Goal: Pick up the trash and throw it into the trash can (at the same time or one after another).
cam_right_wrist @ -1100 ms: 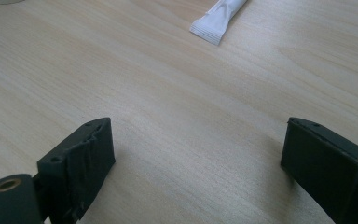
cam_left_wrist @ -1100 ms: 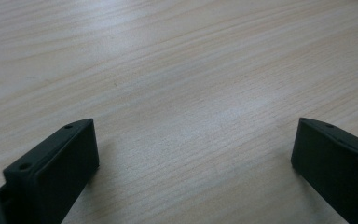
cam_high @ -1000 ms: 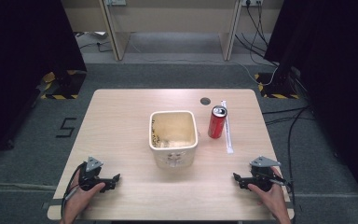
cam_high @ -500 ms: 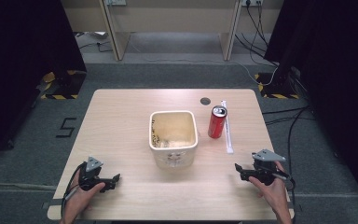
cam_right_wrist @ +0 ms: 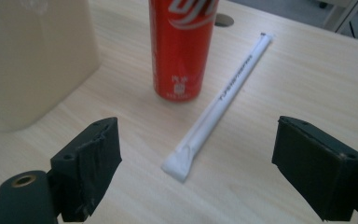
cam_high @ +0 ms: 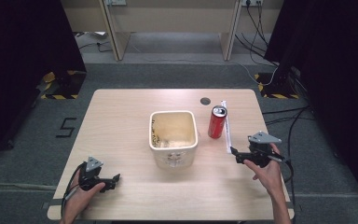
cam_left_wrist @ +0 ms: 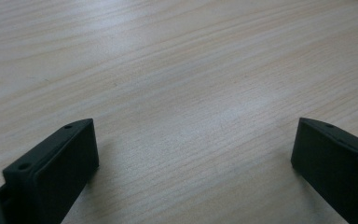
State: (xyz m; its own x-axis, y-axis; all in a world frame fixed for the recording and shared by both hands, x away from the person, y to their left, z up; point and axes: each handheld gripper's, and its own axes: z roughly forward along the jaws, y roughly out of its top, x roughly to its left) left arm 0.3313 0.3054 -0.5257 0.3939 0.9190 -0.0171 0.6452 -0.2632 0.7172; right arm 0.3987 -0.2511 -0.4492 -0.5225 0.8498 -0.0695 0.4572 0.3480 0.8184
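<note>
Lying flat on the tabletop, the wrapped straw sits just right of the can, its near end between the spread jaws of the right hand-held gripper; that gripper is open and empty, lined up along the straw, probably for a pinch at the flattened end. The can stands upright beside the tub, close enough that a careless approach could knock it. The left hand-held gripper rests wide open near the front left corner, well apart from everything, apparently kept clear while the right one works.
</note>
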